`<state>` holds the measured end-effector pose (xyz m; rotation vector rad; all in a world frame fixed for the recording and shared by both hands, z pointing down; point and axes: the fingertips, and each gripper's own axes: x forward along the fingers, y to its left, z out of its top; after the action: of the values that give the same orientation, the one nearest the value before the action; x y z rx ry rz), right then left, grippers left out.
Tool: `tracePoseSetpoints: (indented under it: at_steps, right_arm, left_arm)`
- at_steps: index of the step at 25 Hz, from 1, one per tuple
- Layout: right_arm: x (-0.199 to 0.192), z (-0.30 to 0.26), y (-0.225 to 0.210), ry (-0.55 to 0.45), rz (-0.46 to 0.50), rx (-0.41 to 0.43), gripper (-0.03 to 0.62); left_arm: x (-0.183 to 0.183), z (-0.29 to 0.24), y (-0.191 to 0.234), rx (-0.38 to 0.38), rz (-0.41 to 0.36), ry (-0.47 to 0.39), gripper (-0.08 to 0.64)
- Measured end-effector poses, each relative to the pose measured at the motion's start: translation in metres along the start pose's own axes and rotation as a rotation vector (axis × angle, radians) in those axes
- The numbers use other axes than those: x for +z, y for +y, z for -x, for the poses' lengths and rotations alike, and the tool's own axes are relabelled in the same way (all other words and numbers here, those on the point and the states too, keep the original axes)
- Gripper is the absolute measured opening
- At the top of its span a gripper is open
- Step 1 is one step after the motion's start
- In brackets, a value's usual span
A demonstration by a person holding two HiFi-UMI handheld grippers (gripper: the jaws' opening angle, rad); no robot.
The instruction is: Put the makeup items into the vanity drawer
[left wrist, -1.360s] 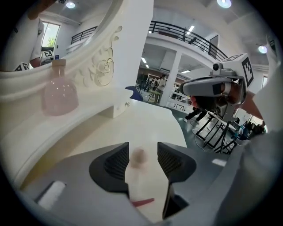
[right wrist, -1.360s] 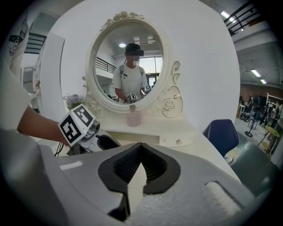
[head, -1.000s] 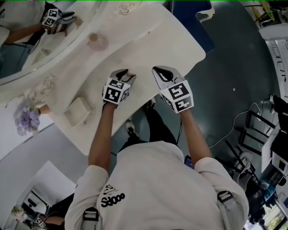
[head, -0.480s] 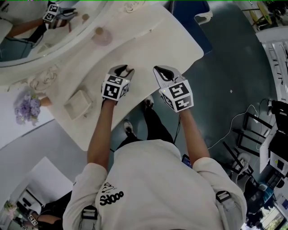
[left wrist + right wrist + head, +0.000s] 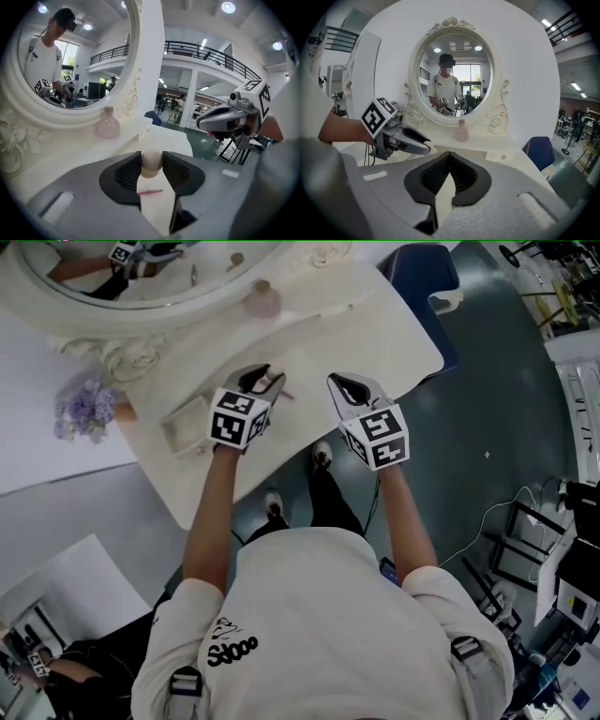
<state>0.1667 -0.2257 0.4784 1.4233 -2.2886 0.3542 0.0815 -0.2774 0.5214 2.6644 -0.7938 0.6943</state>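
Left tongs [image 5: 151, 158] have squeezed in onto a small beige ball [image 5: 151, 164], they were wider open a second ago.

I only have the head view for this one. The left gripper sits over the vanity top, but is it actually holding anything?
Observer: Yes. In the left gripper view, the left gripper has both pads pressed on a round beige item.
Operator: Is the pinkish bit by its tip part of that item?
Observer: No. It is a separate thin pink stick lying flat on the vanity top under the jaws, not gripped.
Operator: And the right one?
Observer: The right gripper is shut, tips meeting, with nothing between them.
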Motion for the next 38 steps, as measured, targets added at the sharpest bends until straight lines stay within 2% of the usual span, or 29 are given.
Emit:
tracePoseSetpoints:
  at_steps: [6,10,15,20,26,32,38]
  right_arm:
    - [0.021,-0.015,0.051,-0.025,0.058,0.084,0.002]
    - [0.032,-0.027,0.084,-0.036,0.091,0.153,0.002]
    - [0.041,-0.045,0.123,-0.039,0.125,0.241,0.002]
    - [0.039,-0.061,0.154,-0.016,0.160,0.326,0.003]
    - [0.034,-0.078,0.166,0.019,0.192,0.389,0.002]
    - [0.027,-0.084,0.164,0.041,0.206,0.411,0.003]
    - [0.016,-0.084,0.160,0.063,0.205,0.423,0.003]
  left_arm:
    - [-0.009,0.067,0.027,0.107,0.048,-0.053,0.158]
    - [-0.027,0.108,0.044,0.189,0.087,-0.059,0.158]
    - [-0.059,0.151,0.065,0.285,0.140,-0.043,0.159]
    - [-0.093,0.173,0.083,0.361,0.195,0.010,0.160]
    - [-0.128,0.175,0.096,0.409,0.237,0.084,0.160]
    - [-0.152,0.166,0.101,0.422,0.276,0.141,0.160]
    - [-0.160,0.159,0.100,0.417,0.336,0.130,0.164]
